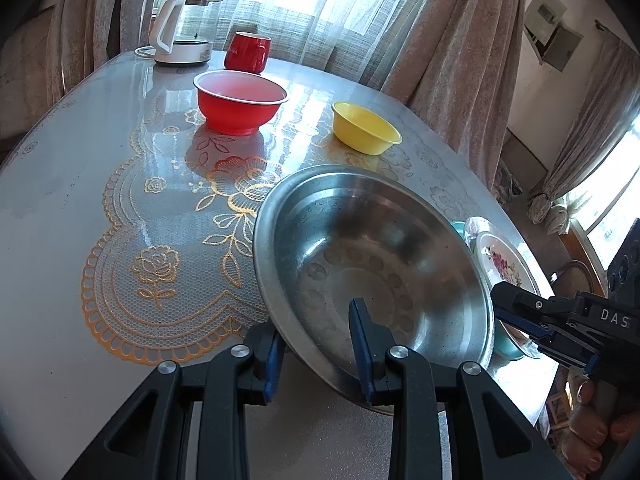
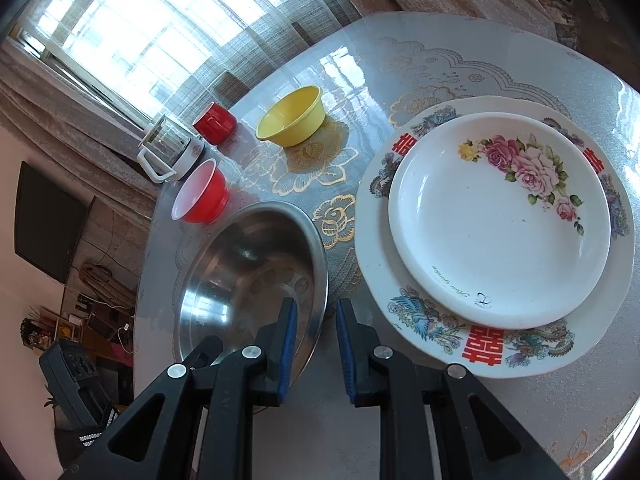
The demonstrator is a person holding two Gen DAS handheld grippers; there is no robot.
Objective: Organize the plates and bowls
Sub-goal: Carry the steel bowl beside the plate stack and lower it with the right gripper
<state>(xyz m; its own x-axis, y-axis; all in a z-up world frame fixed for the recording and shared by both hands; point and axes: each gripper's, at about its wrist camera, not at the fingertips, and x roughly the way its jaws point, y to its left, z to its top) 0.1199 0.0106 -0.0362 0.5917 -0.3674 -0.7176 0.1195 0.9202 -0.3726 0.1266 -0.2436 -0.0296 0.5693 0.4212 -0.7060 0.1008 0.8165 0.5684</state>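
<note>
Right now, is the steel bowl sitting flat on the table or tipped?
Tipped. The left hand-held gripper clamps the steel bowl by its near rim, which is raised off the table, so it tilts.

**A dining corner in a lived-in home**

The setting is a domestic room, not a workplace. A round table carries a glossy cover with gold lace-pattern flowers, and household tableware stands on it: a glass kettle on a white base, a red mug, plastic bowls in red and yellow, and flowered plates. Heavy curtains over sheer ones frame a bright window. A dark flat screen hangs on the wall, above low furniture crowded with small belongings.
</note>
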